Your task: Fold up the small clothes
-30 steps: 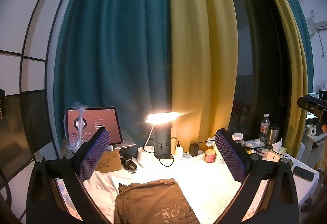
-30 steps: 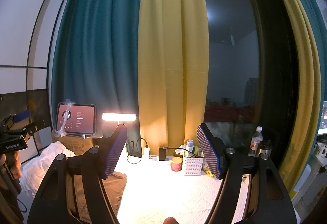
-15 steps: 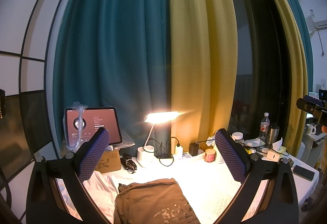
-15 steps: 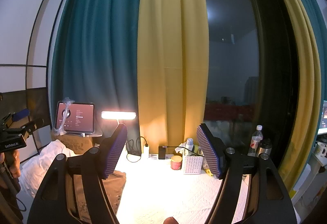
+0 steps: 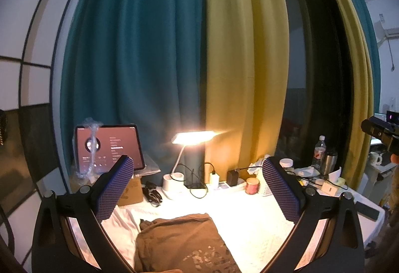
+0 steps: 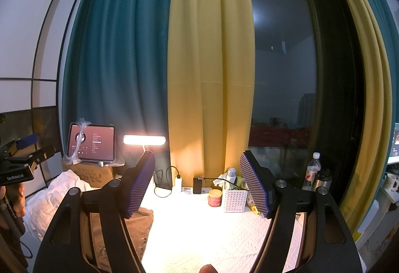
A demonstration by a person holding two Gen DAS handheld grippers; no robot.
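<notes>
A brown garment with a pale print (image 5: 179, 243) lies folded on the white table cover, low in the left wrist view. My left gripper (image 5: 197, 188) hovers above it, open, with nothing between its blue pads (image 5: 114, 188). A crumpled white cloth (image 5: 119, 230) lies just left of the garment. In the right wrist view the brown garment (image 6: 139, 225) shows behind the left finger. My right gripper (image 6: 198, 183) is open and empty over the bare lit table cover (image 6: 199, 228). The white cloth (image 6: 49, 203) is heaped at the far left.
At the back of the table stand a lit desk lamp (image 5: 194, 138), a tablet (image 5: 109, 148) on a cardboard box (image 6: 92, 173), a power strip with chargers (image 5: 224, 180), a red can (image 6: 215, 197), a white basket (image 6: 234, 198), a bottle (image 6: 311, 170) and a steel flask (image 6: 321, 179). Curtains hang behind.
</notes>
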